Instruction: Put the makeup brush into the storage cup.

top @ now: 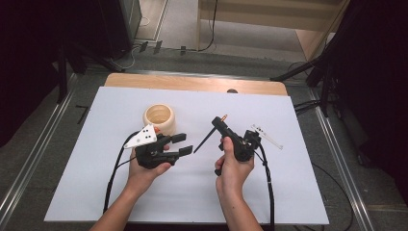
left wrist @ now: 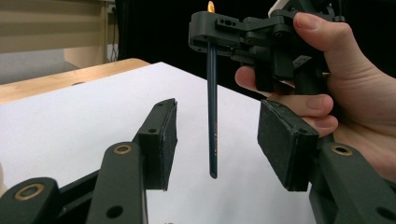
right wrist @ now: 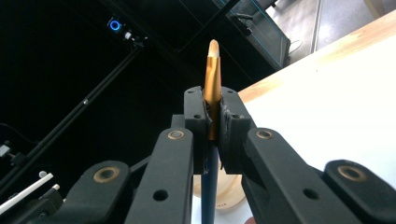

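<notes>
Pads on my right gripper [right wrist: 212, 123] are clenched on a pencil [left wrist: 212, 112] just below its gold ferrule, and the dark shaft hangs point-down above the white bench [top: 269, 192]. My left gripper [left wrist: 217, 140] stands released, jaws spread either side of the shaft without touching it. I judge the pencil light, stiff and slick-lacquered, so I'd take it mid-shaft, squarely across the pads. A wooden cup [top: 158, 117] sits beyond the left gripper.

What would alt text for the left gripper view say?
A dark blue pencil hangs point-down between the left hand-held gripper's open jaws, clamped near its top by the right hand-held gripper, over a white table.
</notes>
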Available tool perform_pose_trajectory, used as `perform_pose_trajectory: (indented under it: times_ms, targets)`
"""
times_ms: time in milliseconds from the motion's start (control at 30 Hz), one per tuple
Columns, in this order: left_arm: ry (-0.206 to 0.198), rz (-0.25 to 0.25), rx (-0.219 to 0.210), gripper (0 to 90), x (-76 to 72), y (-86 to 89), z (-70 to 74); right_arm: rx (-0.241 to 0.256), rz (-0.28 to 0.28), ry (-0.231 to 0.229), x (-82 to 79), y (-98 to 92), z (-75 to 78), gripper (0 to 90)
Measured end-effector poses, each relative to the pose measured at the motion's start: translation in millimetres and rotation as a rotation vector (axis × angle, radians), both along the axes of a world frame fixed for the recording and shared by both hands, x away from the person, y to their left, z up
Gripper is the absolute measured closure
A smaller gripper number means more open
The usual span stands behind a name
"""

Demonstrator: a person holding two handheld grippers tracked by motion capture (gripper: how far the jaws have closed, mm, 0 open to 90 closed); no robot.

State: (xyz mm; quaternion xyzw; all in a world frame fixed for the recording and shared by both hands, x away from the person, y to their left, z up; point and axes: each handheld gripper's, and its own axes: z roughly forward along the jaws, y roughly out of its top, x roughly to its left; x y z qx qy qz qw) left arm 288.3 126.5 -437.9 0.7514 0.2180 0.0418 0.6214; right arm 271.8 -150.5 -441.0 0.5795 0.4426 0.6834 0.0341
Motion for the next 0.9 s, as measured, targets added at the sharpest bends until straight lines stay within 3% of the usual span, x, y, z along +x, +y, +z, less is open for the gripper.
perform_pose_trajectory:
  times_ms: [900]
  targets:
    - [0.016,-0.016,0.038,50.9,0.3,-6.3,-3.2,-0.177,-0.008,-0.097,-5.6,9.7,12.6,84.8]
